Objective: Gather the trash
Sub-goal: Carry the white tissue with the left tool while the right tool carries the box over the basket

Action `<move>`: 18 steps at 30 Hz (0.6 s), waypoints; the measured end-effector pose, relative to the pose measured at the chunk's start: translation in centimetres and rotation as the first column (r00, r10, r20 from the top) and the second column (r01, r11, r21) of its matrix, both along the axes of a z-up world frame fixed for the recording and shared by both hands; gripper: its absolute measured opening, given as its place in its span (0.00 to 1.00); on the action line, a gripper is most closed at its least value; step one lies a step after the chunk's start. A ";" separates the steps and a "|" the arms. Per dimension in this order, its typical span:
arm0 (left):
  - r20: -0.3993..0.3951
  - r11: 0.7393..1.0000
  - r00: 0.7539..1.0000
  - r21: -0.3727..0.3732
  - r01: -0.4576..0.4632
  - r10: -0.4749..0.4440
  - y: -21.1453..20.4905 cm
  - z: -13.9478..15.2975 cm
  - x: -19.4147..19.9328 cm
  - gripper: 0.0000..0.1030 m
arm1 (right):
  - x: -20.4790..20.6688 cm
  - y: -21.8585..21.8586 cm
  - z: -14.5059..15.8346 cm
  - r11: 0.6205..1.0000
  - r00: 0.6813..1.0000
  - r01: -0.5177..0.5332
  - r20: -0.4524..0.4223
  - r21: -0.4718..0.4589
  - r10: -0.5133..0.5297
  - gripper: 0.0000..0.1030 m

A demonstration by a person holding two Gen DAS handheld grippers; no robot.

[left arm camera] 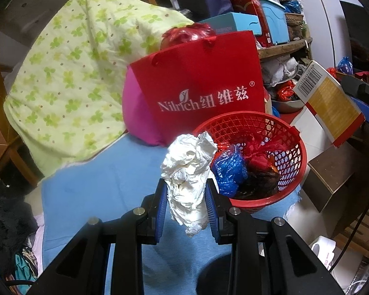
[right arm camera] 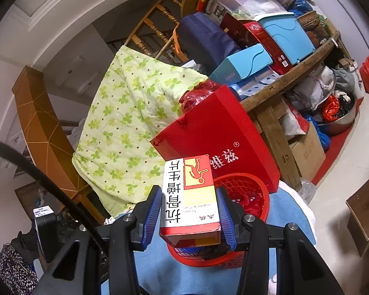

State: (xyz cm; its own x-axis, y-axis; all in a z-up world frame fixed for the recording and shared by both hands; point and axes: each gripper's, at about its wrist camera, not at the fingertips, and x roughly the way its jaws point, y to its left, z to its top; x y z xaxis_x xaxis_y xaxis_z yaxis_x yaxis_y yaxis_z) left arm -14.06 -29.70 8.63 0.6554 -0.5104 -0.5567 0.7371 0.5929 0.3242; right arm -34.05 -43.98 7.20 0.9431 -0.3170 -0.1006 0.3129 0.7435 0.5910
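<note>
basket (right arm camera: pixel 254 198) half hidden behind box (right arm camera: pixel 190 196) in right view; its contents (left arm camera: pixel 243 164) hard to make out. left gripper (left arm camera: pixel 185 184) tilted down, jaws clamped on tissue wad (left arm camera: pixel 189 169) just beside basket rim. right gripper (right arm camera: pixel 189 206) near level, pinching box above basket.

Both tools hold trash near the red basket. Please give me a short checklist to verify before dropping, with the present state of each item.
1. Left tool grips paper wad: ok.
2. Right tool grips box: ok.
3. Basket has room on top: ok; bags fill only its bottom.
4. Wad over the basket opening: not ok, it hangs beside the rim.
5. Box over the basket: cannot tell.
</note>
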 end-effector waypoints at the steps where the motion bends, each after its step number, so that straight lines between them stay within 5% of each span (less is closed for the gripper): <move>1: -0.003 1.000 1.000 0.003 0.002 -0.002 -0.1 -0.1 0.0 0.31 | 0.0 -0.1 0.0 1.000 1.000 0.001 0.000 0.001 -0.001 0.47; 18: -0.040 1.000 0.999 0.003 0.021 -0.021 -1.9 -0.2 0.9 0.31 | -0.2 -1.0 -0.2 1.000 1.000 0.011 -0.012 0.002 -0.011 0.47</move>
